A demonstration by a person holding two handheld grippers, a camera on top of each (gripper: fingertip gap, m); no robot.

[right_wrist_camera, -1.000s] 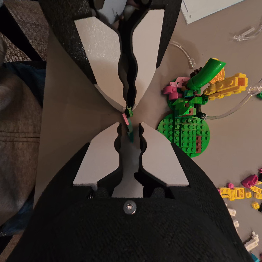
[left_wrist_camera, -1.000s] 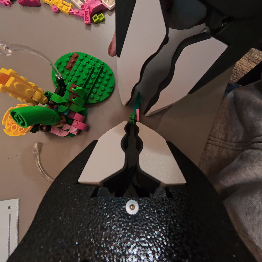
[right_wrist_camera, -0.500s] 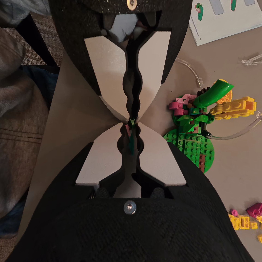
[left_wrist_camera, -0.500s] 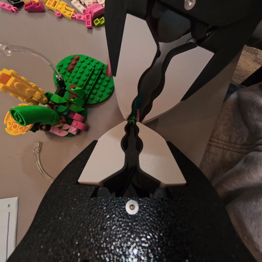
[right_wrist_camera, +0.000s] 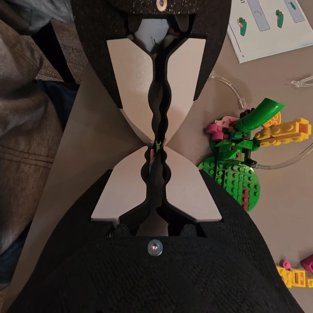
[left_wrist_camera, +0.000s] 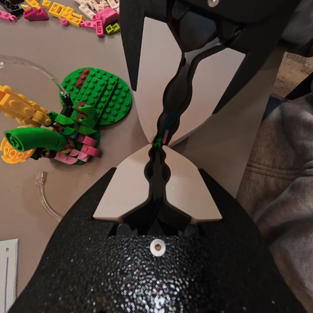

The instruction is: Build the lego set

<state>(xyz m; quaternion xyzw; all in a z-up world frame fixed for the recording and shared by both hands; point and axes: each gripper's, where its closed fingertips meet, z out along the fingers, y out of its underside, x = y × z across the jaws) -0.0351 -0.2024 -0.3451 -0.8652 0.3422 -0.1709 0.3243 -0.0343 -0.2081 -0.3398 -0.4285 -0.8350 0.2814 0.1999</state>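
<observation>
Grey bench (left_wrist_camera: 50, 50) carries the scene, seen from two grippers that meet tip to tip above it. At far left of the left wrist view lie a booklet corner (left_wrist_camera: 8, 271) and a curved clear tube (left_wrist_camera: 42, 199). Next to them stands a brick model (left_wrist_camera: 55, 135): a yellow arm, a green curved pipe, pink petals and a round green studded plate (left_wrist_camera: 105, 98). Loose bricks (left_wrist_camera: 67, 15), pink, yellow and white, lie scattered along the far edge.

Right of the model, the left gripper (left_wrist_camera: 158, 147) has its jaws nearly together, pinching the bright green clip end of a small leaf piece (left_wrist_camera: 159, 141). That piece, dark green with a pink tile on one face, runs onward into the right gripper (right_wrist_camera: 156, 149), whose jaws are drawn close about its dark green and pink part; whether both pads press on it cannot be told. The piece hangs in the air between the two grippers, just beside the studded plate and clear of the bench. Farthest right in the left wrist view, grey cloth (left_wrist_camera: 279, 169) covers the bench edge.
</observation>
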